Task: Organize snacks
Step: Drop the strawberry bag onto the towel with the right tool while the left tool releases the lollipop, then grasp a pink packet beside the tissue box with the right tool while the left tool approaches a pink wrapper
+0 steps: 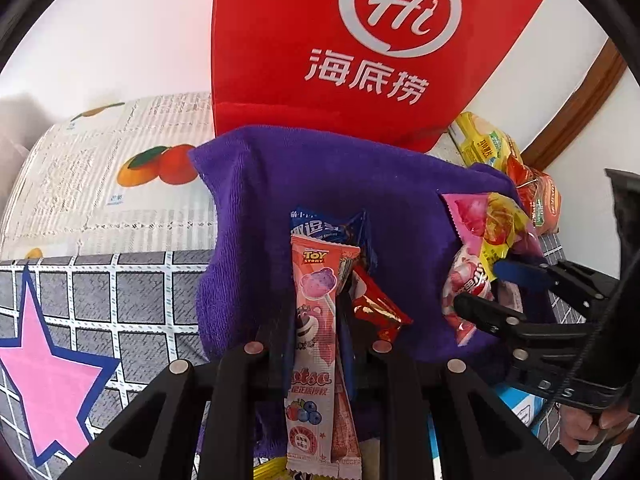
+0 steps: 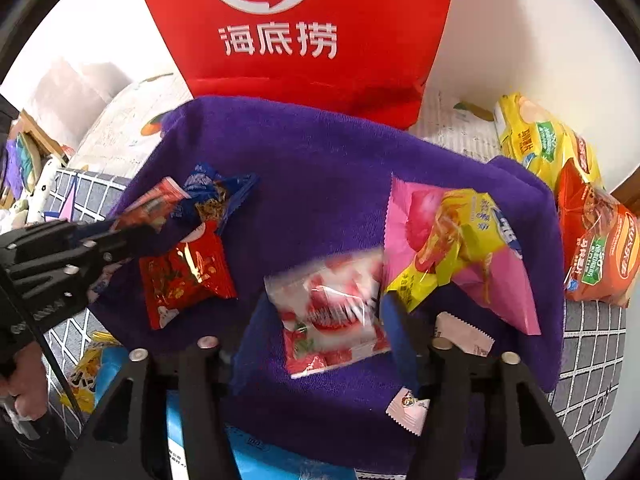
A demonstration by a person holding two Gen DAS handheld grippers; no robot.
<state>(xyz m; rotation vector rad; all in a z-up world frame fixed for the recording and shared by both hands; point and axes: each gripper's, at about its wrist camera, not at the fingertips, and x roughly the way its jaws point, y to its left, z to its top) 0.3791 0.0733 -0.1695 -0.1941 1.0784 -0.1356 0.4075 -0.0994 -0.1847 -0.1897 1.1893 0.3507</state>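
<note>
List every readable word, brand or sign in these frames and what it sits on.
"Hi" in a circle and "海底捞": red bag.
"TOY STORY": pink lollipop wrapper, pinched in the shut left tool.
"otsa", cut off: same wrapper, lower down.
Print on the yellow packs, blue packet and strawberry packet: too small or blurred.

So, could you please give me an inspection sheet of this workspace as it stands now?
Surface: purple towel spread over grid-patterned bedding.
Job's things: Toy Story lollipop packet; strawberry packet, blurred; red packet, blue packet, pink and yellow packets on the towel.
Clutter: yellow and orange bags beside the towel.
Tongs: left tongs shut on the lollipop packet; right tongs open over the strawberry packet.
Cables: nothing seen.
Surroundings: red bag, white wall.
</note>
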